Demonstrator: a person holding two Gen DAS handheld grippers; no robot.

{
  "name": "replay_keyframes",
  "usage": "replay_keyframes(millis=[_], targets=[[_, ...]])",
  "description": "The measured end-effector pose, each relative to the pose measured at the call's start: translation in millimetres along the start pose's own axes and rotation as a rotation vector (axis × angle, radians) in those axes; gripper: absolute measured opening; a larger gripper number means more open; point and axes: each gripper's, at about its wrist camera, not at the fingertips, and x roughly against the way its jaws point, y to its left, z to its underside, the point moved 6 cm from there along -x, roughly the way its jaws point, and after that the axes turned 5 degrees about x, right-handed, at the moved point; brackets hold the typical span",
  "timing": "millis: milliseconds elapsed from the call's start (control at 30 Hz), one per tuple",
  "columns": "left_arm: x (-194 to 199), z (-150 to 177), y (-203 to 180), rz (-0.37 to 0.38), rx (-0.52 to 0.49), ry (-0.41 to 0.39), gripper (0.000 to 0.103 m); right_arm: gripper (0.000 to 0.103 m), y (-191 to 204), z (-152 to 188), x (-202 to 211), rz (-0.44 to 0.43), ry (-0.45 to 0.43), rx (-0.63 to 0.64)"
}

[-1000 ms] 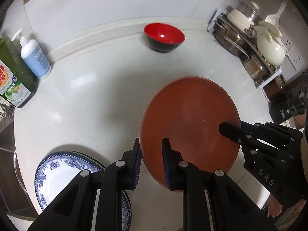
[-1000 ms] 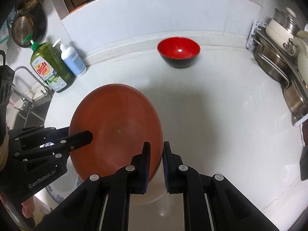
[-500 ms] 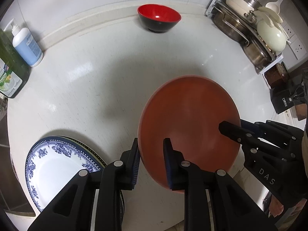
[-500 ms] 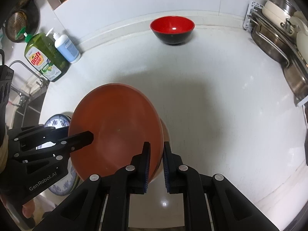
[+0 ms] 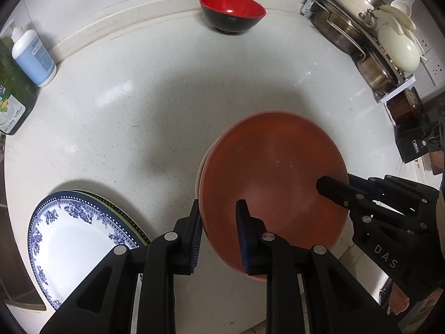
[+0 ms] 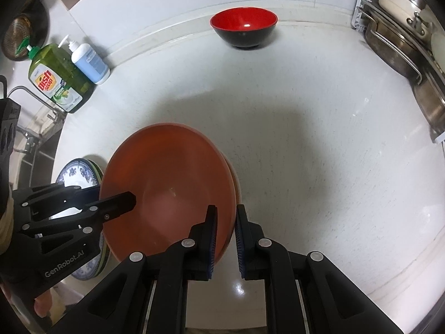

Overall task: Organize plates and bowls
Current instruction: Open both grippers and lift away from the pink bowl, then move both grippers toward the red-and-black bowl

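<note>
Plates and bowls are only partly sorted at this point. An orange-brown plate (image 5: 274, 183) is held by its rim from two sides: the left hand-held gripper (image 5: 218, 229) is closed on the near-left edge, and the right hand-held gripper (image 6: 225, 232) is clamped on the opposite edge. The plate is carried low over the white counter (image 5: 139, 105), and a paler rim showing just beneath its left edge suggests that another dish (image 5: 200, 167) lies directly under it; whether the two are touching cannot be told. A stack of blue-and-white patterned plates (image 5: 75, 239) has been gathered at the near-left corner of the counter, with a darker-rimmed plate visible below the top one. A red and black bowl (image 5: 232, 14) stands alone near the back wall, well apart from both groups. Judged from this, the plates are mostly grouped, the orange-brown one is about to be set down, and the bowl is yet to be dealt with. Soap bottles (image 6: 69, 72) at the left and a rack of pots (image 5: 370, 41) at the right take no part.
</note>
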Motion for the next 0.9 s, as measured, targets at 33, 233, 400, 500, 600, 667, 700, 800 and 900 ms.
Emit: replay_keyframes(millis=[33, 233, 400, 500, 600, 667, 700, 800, 900], targets=[[-0.1, -0.9, -0.9, 0.000, 0.000, -0.001, 0.024, 0.014, -0.3, 0.4, -1.1, -0.002, 0.004, 0.000], [-0.3, -1.6, -1.4, -0.012, -0.005, -0.008, 0.025, 0.015, -2.4, 2.2, -5.6, -0.013, 0.013, -0.002], [-1.7, -2.0, -2.6, -0.019, -0.004, -0.005, 0.033, 0.015, -4.4, 1.6, -6.7, 0.001, 0.017, 0.004], [0.3, -3.5, -2.5, -0.039, -0.011, -0.024, 0.039, 0.019, -3.4, 2.1, -7.5, -0.004, 0.021, 0.010], [4.9, -6.0, -2.3, -0.050, -0.015, -0.043, 0.045, 0.032, -4.7, 1.6, -4.4, -0.004, 0.008, 0.006], [9.1, -7.8, -0.5, -0.056, -0.018, -0.059, 0.049, 0.034, -5.5, 0.7, -2.4, 0.003, 0.001, 0.002], [11.6, -8.9, 0.4, -0.061, -0.020, -0.069, 0.049, 0.035, -5.8, -0.1, -1.1, 0.002, -0.002, -0.003], [18.9, -13.5, 1.2, -0.074, -0.024, -0.096, 0.054, 0.039, -8.1, -4.1, 4.5, 0.008, -0.020, -0.007], [27.6, -19.6, 1.5, -0.073, -0.028, -0.119, 0.058, 0.046, -8.7, -9.8, 11.3, 0.010, -0.044, -0.005]])
